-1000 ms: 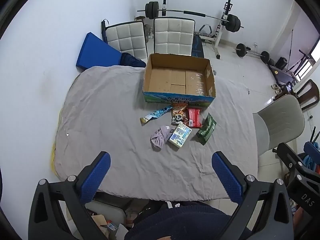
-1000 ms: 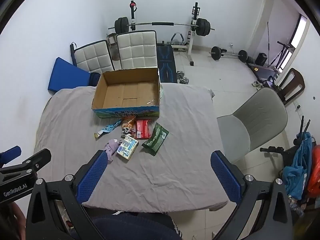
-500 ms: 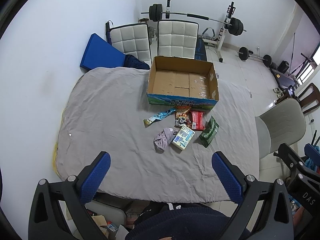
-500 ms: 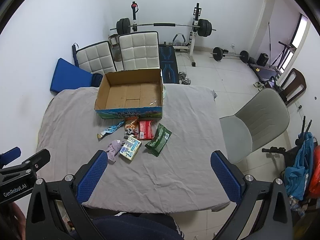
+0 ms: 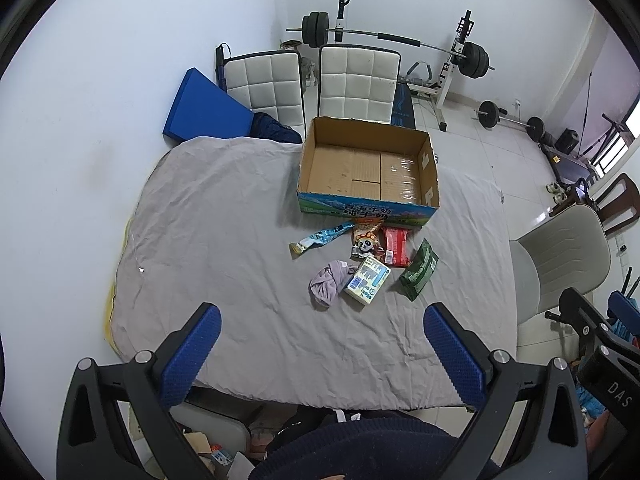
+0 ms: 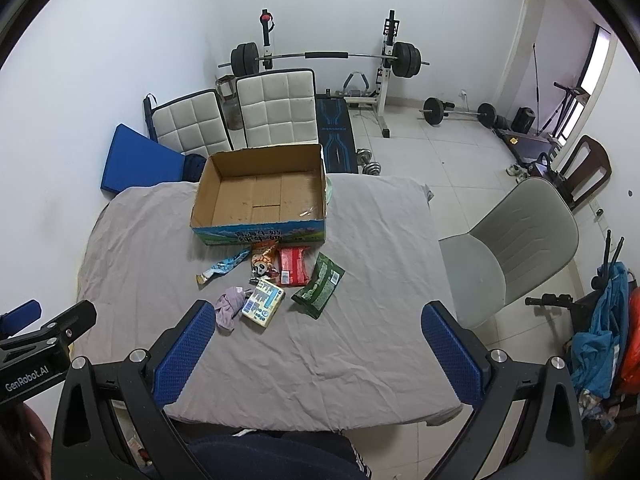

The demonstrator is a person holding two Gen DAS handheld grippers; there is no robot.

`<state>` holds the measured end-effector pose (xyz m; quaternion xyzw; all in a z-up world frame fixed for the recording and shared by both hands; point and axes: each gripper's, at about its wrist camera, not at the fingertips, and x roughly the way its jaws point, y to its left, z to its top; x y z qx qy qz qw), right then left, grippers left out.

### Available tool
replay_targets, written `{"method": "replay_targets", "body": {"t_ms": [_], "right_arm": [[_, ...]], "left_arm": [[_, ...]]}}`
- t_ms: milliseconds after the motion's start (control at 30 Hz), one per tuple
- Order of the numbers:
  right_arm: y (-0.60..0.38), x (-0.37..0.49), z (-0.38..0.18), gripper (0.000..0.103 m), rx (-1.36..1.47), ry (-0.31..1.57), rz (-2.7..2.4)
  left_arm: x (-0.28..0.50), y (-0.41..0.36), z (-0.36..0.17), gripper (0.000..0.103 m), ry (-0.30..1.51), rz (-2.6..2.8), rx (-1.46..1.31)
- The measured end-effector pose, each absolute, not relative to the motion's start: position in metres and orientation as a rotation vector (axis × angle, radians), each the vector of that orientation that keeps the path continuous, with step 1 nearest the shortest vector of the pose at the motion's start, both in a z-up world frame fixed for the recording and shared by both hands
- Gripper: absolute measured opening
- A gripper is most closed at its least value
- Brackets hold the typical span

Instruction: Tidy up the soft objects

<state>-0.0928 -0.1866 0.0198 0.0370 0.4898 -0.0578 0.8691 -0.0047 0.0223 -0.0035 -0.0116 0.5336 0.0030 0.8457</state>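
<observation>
Both grippers, left gripper (image 5: 322, 354) and right gripper (image 6: 314, 350), hang agape above the table (image 5: 224, 216).

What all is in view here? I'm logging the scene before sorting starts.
cardboard box: 1, brown with blue printed front, empty, far side of table
table cloth: 1, grey, covers the table
snack packets: 4, blue, orange, red, green, in front of the box
tissue pack: 1, white and blue, beside the cloth
crumpled cloth: 1, lilac, left of the tissue pack
padded chairs: 2, white, behind table
shell chair: 1, beige, right of table
barbell on rack: 1, black, back wall
mat: 1, blue, against the wall
left hand-held gripper: open, empty
right hand-held gripper: open, empty
</observation>
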Motion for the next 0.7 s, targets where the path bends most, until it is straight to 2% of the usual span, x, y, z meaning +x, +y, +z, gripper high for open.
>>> {"method": "replay_targets", "body": {"t_ms": [700], "right_arm": [[-0.1841, -0.0948, 0.0245, 0.103, 0.073, 1.008, -0.121]], "left_arm": [[-0.0100, 0.0213, -0.0009, 0.103, 1.114, 0.009, -0.031]]}}
